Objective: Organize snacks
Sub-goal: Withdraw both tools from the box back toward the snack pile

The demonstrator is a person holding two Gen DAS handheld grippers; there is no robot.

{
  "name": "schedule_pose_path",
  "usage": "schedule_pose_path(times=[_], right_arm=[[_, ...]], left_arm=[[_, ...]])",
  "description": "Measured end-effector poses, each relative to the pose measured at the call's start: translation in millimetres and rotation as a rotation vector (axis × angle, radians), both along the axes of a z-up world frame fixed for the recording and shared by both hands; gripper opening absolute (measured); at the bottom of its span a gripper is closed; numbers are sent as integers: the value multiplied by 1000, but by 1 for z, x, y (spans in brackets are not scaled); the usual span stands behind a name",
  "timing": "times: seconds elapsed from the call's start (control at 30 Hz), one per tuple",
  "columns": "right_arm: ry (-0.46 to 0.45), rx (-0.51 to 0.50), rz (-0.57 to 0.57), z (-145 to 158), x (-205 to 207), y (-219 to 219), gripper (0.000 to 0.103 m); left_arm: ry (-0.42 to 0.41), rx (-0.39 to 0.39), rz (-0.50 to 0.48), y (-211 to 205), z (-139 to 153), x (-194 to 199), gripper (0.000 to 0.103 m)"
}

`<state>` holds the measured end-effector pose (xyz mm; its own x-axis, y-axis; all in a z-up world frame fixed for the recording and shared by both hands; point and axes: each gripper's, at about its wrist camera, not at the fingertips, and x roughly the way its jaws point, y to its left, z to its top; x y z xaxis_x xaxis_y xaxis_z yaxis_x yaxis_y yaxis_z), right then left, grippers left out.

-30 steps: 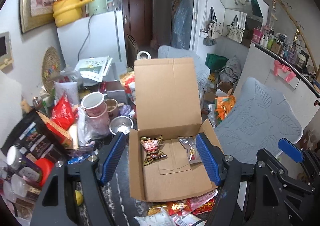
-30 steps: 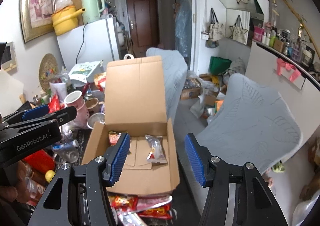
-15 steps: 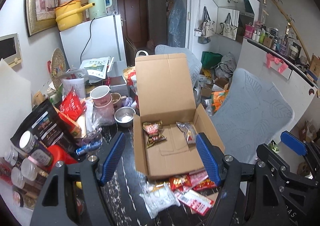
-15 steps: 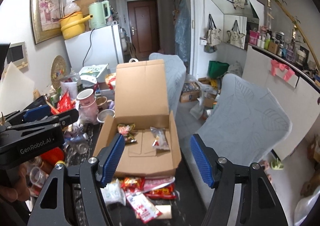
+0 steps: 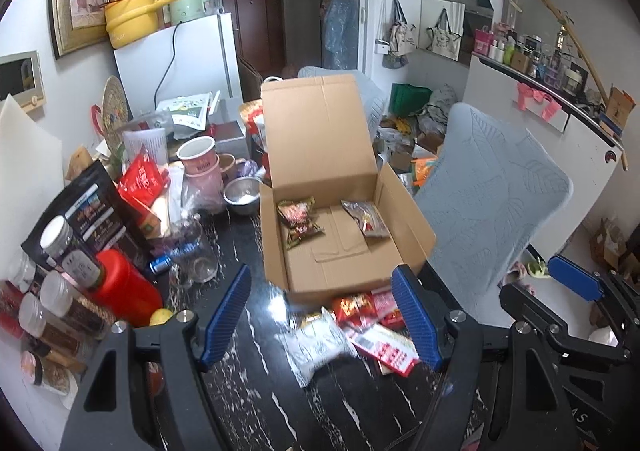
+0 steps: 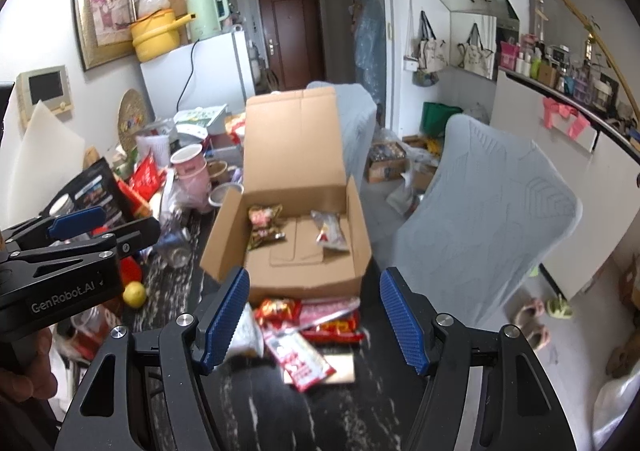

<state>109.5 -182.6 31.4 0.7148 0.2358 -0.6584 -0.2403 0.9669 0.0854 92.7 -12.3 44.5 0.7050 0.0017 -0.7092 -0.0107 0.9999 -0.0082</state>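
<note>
An open cardboard box (image 5: 404,223) (image 6: 356,211) stands on the black marble table with its lid up. Inside lie a red-brown snack pack (image 5: 298,221) (image 6: 264,225) on the left and a silver snack pack (image 5: 366,218) (image 6: 330,231) on the right. A pile of loose snack packs (image 5: 360,327) (image 6: 308,335), red and white, lies on the table in front of the box. My left gripper (image 5: 320,319) is open and empty above the pile. My right gripper (image 6: 316,319) is open and empty, also above the pile.
Left of the box stand a steel bowl (image 5: 242,196), pink cups (image 5: 200,163), a red bottle (image 5: 128,291), spice jars (image 5: 64,247), a glass jar (image 5: 196,255) and a lemon (image 6: 134,293). A grey chair (image 5: 492,195) stands right of the table. A white fridge (image 5: 180,63) is behind.
Both grippers have pulled back and up from the box; more of the table and the snack pile in front of the box has come into view. Both stay open.
</note>
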Motion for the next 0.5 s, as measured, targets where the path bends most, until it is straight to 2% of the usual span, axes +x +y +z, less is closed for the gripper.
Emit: schedule_pose_path(times=[0.1,0.27,0.5], right_arm=[[19,4,14,-8,-8,0,69],[43,9,43,-22,-21,0,69],[82,7,86,-40,-27,4,69]], left_arm=[[6,-17,-18,0,-7,-10,72],[19,32,-9,-2,-18,-23,72],[72,13,-6,4,-37,-28,72]])
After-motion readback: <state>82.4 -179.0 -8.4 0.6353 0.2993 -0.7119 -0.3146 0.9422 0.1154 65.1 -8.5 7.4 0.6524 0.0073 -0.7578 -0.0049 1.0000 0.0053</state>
